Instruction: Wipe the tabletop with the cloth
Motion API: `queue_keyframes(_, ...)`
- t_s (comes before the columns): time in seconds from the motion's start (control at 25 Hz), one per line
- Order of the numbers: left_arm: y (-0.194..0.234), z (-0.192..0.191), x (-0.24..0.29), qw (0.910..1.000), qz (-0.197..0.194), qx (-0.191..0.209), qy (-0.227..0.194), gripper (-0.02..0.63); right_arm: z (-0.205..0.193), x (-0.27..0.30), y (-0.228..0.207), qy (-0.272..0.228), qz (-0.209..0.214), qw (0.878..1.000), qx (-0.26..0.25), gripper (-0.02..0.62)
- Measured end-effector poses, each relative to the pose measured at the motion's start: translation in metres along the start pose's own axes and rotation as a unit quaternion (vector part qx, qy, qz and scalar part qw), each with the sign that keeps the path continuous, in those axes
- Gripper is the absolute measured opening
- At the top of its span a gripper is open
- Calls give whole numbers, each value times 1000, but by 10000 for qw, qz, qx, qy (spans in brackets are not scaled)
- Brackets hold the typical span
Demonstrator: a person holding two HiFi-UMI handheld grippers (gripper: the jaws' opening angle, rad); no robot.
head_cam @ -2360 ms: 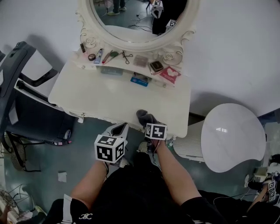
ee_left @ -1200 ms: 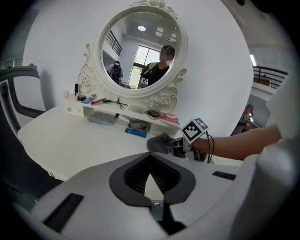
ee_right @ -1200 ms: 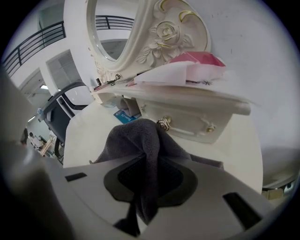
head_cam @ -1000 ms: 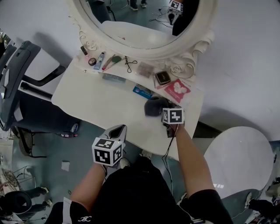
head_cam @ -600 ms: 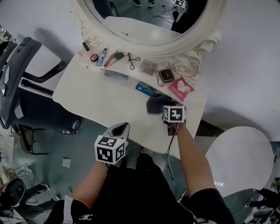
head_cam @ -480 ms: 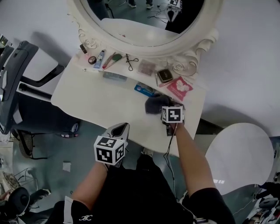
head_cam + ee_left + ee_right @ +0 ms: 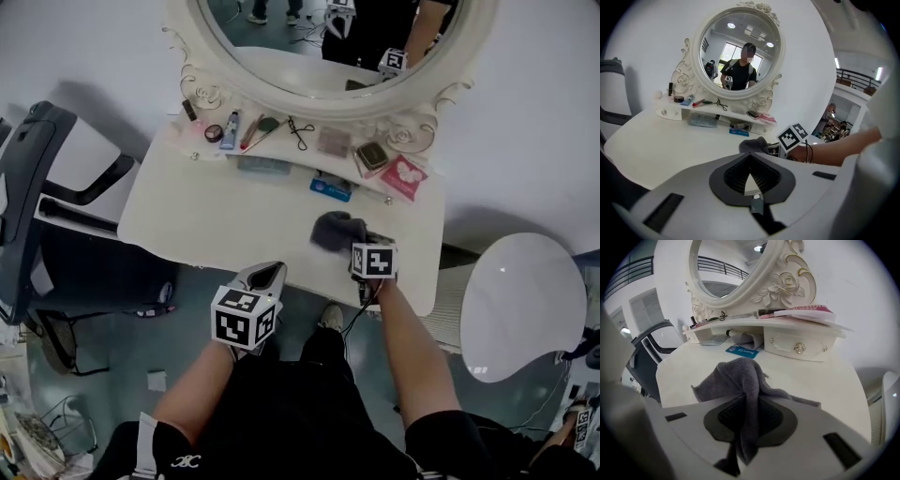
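A grey cloth [image 7: 334, 229] lies bunched on the right part of the white tabletop [image 7: 216, 216], a little in front of the shelf. My right gripper [image 7: 354, 242] is shut on the cloth [image 7: 740, 376], whose tail hangs down between the jaws while the rest spreads on the tabletop [image 7: 820, 376]. My left gripper [image 7: 263, 277] hovers just off the table's front edge, shut with nothing in it. In the left gripper view the left gripper [image 7: 750, 159] faces the cloth [image 7: 752, 144] and the right gripper's marker cube [image 7: 793, 137].
An ornate oval mirror [image 7: 328, 47] stands at the back over a shelf [image 7: 281, 141] of small cosmetics. A blue packet [image 7: 331, 186] and a pink packet [image 7: 403, 175] lie near the cloth. A dark chair [image 7: 37, 187] is at left, a round white seat [image 7: 520, 300] at right.
My right gripper has carried the cloth from the table's front edge inward to the right part, near the blue packet, then drawn it slightly back. The left gripper has stayed off the front edge.
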State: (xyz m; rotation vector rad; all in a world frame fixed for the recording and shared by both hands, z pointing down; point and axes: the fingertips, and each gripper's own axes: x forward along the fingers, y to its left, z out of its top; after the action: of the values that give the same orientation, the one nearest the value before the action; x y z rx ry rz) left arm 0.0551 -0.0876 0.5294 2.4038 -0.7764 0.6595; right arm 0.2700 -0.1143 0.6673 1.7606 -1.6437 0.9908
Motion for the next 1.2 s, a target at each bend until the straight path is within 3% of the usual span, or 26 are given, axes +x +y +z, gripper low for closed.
queue_keyframes(0.32, 21, -19, -22, 9985, -515, 155, 131, -2, -52, -28, 61, -30, -44, 9994, 351, 57)
queue_keyframes(0.6, 24, -14, -26, 9972, -705, 215, 145, -2, -77, -35, 104, 91, -99, 9998, 128, 57)
queue_keyframes(1.0, 44, -1, -12, 9992, -392, 25, 111, -2, -77, -32, 116, 291, 178, 9991, -237, 57)
queue_keyframes(1.2, 49, 10, -7, 9998, -187, -34, 74, -2, -54, -14, 121, 248, 362, 9983, -379, 57)
